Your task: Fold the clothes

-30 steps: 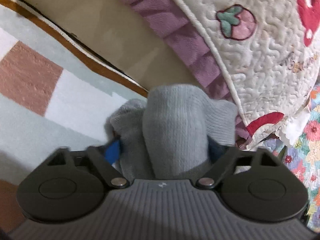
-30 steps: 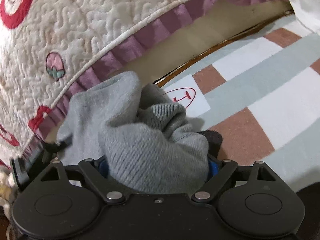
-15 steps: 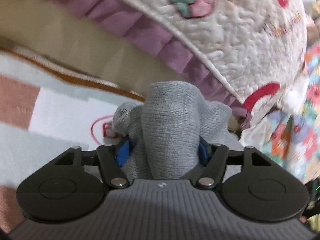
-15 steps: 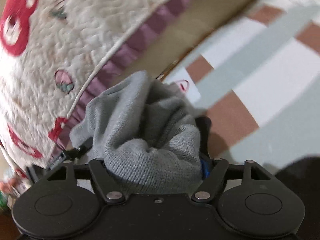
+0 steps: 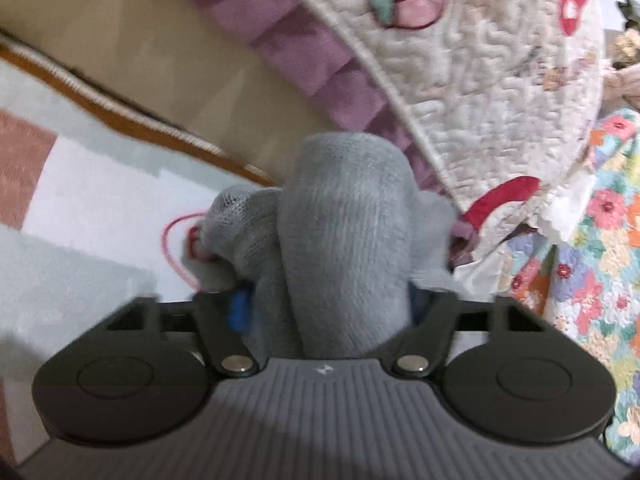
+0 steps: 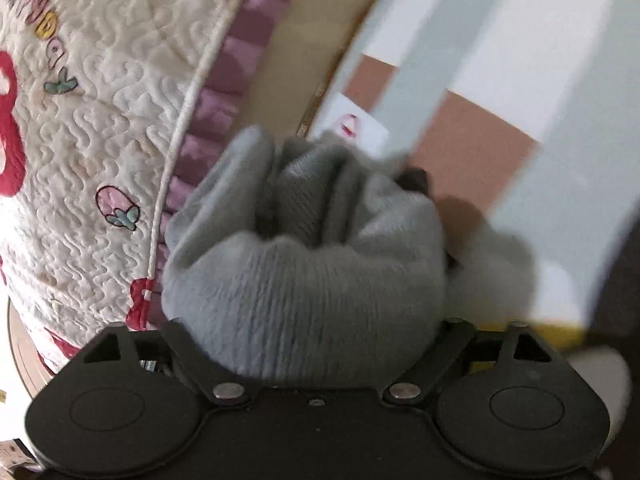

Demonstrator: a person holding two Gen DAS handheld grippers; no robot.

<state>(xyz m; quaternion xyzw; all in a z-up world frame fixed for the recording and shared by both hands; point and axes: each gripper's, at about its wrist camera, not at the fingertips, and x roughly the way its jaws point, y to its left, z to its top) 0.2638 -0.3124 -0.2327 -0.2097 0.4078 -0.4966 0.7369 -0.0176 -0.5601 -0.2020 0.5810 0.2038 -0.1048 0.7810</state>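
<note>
Knitwear fills the left wrist view: the left hand-held gripper (image 5: 324, 300) is clamped on a thick bunch of the grey knitted garment (image 5: 344, 232), which bulges up between its jaws and hides most of the blue finger pads (image 5: 239, 310). Compared with a second ago the background has swung. The quilted bedspread (image 5: 480, 64) with its strawberry patch and purple ruffle now crosses the top right, a floral quilt (image 5: 600, 240) shows at the right edge, and a red circled mark (image 5: 176, 248) on the checked rug (image 5: 80, 208) has come into sight just left of the cloth. The grip itself has not changed.

From the right wrist, the right hand-held gripper (image 6: 316, 328) is likewise closed on a crumpled wad of the same garment (image 6: 304, 272), folds gathered above the jaws. This view has rolled sharply in the last second, so the rug's (image 6: 560, 80) stripes now run nearly upright and the bedspread (image 6: 100, 120) fills the left side; the frame is blurred with motion. A dark shape (image 6: 416, 178) beyond the knit may be the other gripper, though I cannot tell.

Both grips look bunched rather than placed on an edge or corner, and the garment hangs lifted beside the bed, above the rug. I judge that folding proper has not begun: the piece is being carried or turned, and needs spreading flat first.
</note>
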